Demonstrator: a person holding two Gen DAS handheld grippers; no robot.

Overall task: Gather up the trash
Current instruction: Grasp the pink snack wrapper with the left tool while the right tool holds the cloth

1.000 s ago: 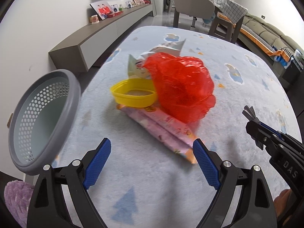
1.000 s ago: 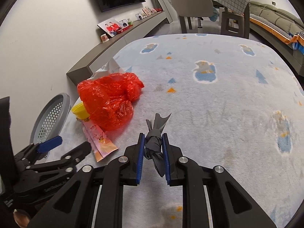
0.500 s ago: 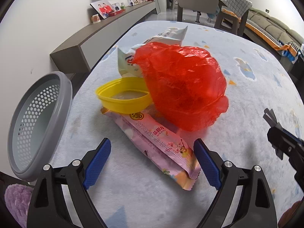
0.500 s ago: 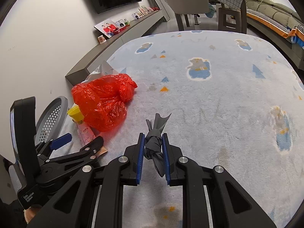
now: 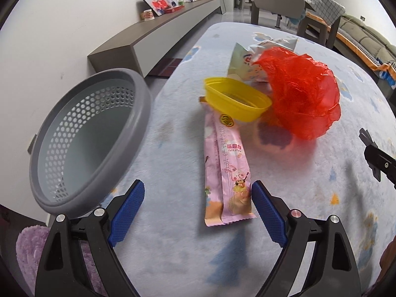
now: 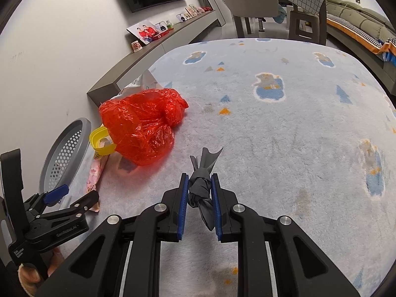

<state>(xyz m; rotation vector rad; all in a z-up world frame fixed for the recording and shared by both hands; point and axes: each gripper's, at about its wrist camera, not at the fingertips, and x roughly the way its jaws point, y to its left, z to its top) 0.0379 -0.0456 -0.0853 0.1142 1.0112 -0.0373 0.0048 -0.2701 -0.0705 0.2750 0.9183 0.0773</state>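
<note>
My left gripper (image 5: 198,210) is open, low over the rug, and the near end of a pink snack wrapper (image 5: 225,168) lies between its blue pads without touching them. Beyond the wrapper are a yellow plastic lid (image 5: 237,101), a crumpled red plastic bag (image 5: 302,94) and a white snack pouch (image 5: 250,59). A grey perforated basket (image 5: 81,138) stands tilted at the left. My right gripper (image 6: 199,193) is shut on a knotted grey plastic scrap (image 6: 200,185). The right wrist view also has the red bag (image 6: 143,128), the lid (image 6: 101,141), the wrapper (image 6: 95,173) and the left gripper (image 6: 74,194).
Everything lies on a pale blue patterned rug (image 6: 284,136). A low grey cabinet (image 5: 160,32) runs along the left wall. A chair (image 6: 250,2), a checked table and a sofa (image 6: 358,17) stand beyond the rug. A purple fluffy item (image 5: 29,245) sits below the basket.
The left gripper has moved in over the pink wrapper, whose near end now lies between its open fingers; the basket looms larger at the left. The right gripper keeps still on the grey scrap.
</note>
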